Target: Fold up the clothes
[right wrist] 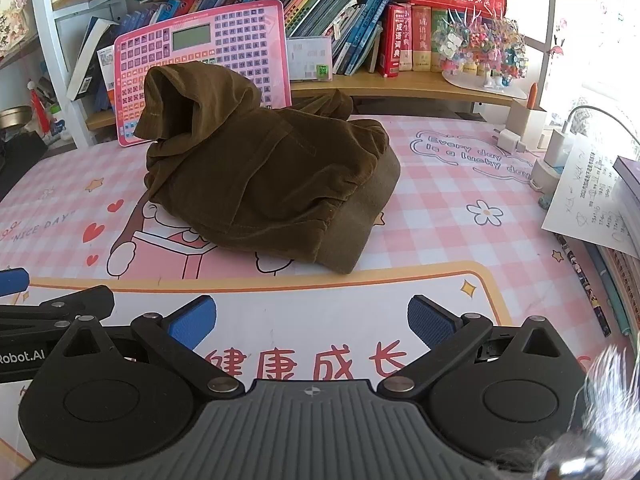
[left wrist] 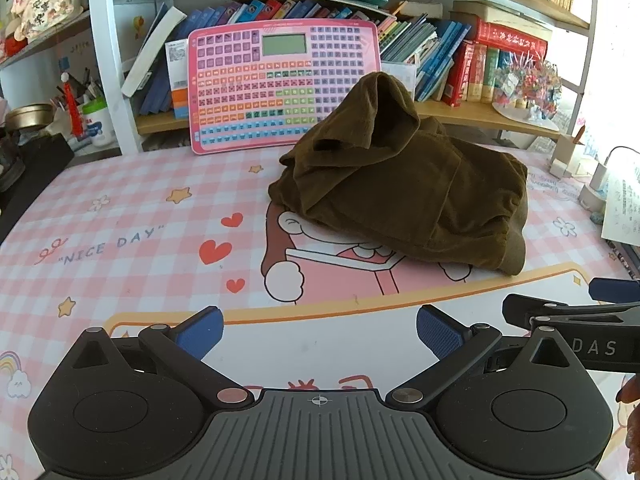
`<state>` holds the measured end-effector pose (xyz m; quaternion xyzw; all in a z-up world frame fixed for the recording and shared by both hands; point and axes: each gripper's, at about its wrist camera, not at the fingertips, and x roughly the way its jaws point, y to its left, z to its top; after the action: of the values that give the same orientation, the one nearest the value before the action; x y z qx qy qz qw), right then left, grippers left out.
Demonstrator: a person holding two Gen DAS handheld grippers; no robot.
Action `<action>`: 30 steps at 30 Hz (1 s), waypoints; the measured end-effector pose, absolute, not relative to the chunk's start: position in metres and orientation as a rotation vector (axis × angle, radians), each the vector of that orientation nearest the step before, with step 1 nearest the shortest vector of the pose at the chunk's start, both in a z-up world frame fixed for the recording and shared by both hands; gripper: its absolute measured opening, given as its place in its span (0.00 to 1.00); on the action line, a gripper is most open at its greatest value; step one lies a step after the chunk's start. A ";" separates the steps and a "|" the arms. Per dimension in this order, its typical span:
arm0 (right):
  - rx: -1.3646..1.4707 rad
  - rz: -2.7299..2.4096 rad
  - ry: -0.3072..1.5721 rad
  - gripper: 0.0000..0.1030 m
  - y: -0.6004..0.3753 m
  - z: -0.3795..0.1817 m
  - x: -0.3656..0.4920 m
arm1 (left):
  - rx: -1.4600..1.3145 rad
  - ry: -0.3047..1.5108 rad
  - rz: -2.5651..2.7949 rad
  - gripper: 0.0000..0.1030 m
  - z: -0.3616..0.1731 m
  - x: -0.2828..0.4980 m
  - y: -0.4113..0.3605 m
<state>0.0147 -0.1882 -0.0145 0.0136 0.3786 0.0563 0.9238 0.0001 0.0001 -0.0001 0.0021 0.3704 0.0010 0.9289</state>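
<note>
One crumpled olive-brown garment (left wrist: 404, 184) sits heaped on the pink checked desk mat (left wrist: 120, 208), toward its far side, with one end rearing up like a hood against the pink keyboard toy (left wrist: 280, 84) propped at the shelf. It looks like trousers, with a gathered waistband and a thick hem corner nearest the cameras, though I cannot be sure. Both grippers hang short of it, side by side and angled down at the mat: the left gripper (left wrist: 320, 334) and the right gripper (right wrist: 312, 326) each have their blue pads spread wide with nothing between them.

Folding cannot start on a heap, so the sensible first move, I judge, is to pinch two separate outer edges, the waistband on one side and the raised end on the other, then lift, draw apart and lay the cloth flat.

Readable writing: "NICE DAY" and "Every day is a lucky day" on the mat, large red characters 健康成长 near its front edge, "DAS" and "Robot.AI" on the gripper bodies, 成语词典 on a red book spine (right wrist: 397, 40).
</note>
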 end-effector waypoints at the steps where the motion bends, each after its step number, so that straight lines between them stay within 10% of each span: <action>1: 0.028 0.116 0.776 1.00 -0.188 -0.014 0.015 | 0.004 0.761 0.003 1.00 0.000 0.000 0.000; 30: 0.028 0.117 0.775 1.00 -0.186 -0.014 0.013 | 0.005 0.764 0.010 1.00 -0.001 -0.001 0.002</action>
<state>0.0125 -0.1860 -0.0138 0.0134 0.3777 0.0570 0.9241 -0.0013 0.0025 -0.0012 0.0023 0.3728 0.0050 0.9279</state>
